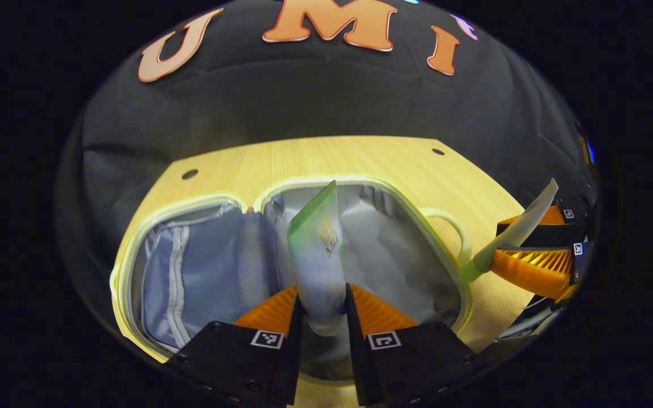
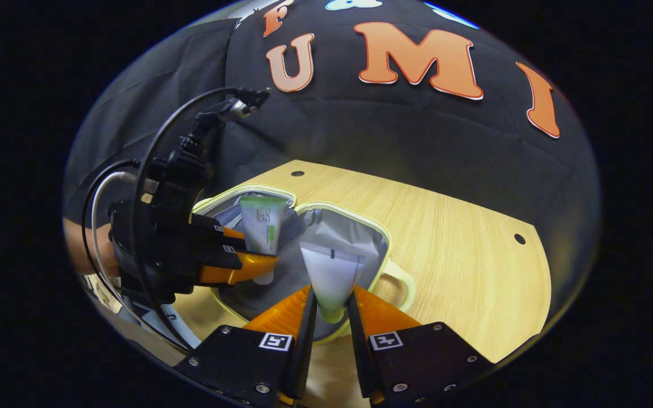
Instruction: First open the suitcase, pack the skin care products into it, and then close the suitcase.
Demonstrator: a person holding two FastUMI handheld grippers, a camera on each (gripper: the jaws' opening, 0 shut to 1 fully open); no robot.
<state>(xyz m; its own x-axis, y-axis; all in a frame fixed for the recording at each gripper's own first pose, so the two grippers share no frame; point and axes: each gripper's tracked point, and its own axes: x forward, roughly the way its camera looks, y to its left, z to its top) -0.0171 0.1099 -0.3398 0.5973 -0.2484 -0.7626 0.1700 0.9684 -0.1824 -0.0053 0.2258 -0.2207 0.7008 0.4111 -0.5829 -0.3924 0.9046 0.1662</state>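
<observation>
left gripper (image 1: 323,309) and right gripper (image 2: 331,311) each clench a tube (image 1: 318,249) over the open suitcase (image 1: 417,215) (grey-lined).

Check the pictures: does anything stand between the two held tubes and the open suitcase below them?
Nothing visible does. The suitcase lies open, and the green tube in the left gripper and the white tube in the right gripper hang above its lining.

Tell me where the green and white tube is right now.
In the left gripper view the green and white tube stands clamped in the left gripper, above the right half of the open suitcase on the wooden table.
</observation>
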